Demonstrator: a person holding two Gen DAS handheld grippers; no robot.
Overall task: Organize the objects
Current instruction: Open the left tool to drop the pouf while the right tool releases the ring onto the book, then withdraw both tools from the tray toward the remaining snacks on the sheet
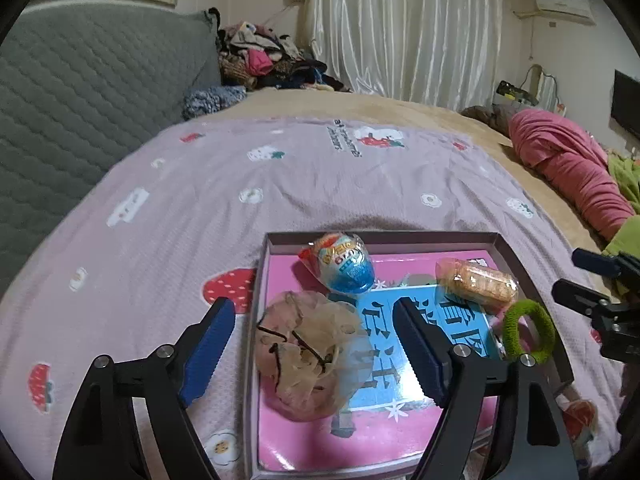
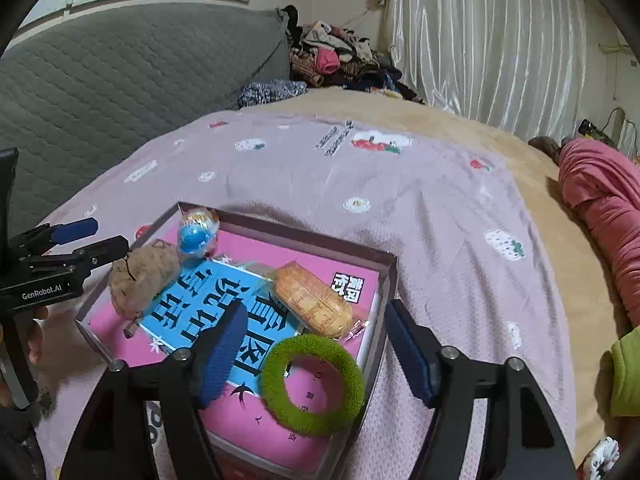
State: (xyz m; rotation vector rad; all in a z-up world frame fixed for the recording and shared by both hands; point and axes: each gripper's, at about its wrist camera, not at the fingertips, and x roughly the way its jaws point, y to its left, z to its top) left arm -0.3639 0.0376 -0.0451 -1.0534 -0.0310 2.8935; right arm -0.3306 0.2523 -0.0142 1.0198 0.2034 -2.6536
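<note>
A shallow box (image 1: 380, 237) (image 2: 280, 232) lies on the bed with a pink and blue book (image 1: 320, 448) (image 2: 240, 420) as its floor. On the book rest a beige mesh pouch (image 1: 304, 360) (image 2: 140, 280), a blue and orange egg-shaped toy (image 1: 344, 266) (image 2: 198, 232), a wrapped biscuit pack (image 1: 476, 282) (image 2: 312, 300) and a green fuzzy hair ring (image 1: 528, 307) (image 2: 272, 380). My left gripper (image 1: 314, 312) (image 2: 92, 236) hangs open above the pouch, its pads clear of it. My right gripper (image 2: 316, 312) (image 1: 576, 276) stands open over the green ring and the box's right wall, holding nothing.
The box sits on a lilac blanket (image 1: 320, 184) printed with strawberries and flowers. A grey quilted headboard (image 1: 80, 80) rises at the left, with a clothes pile (image 1: 264, 60) behind. A rolled pink duvet (image 1: 572, 168) lies at the right. A hand (image 2: 36, 332) grips the left tool.
</note>
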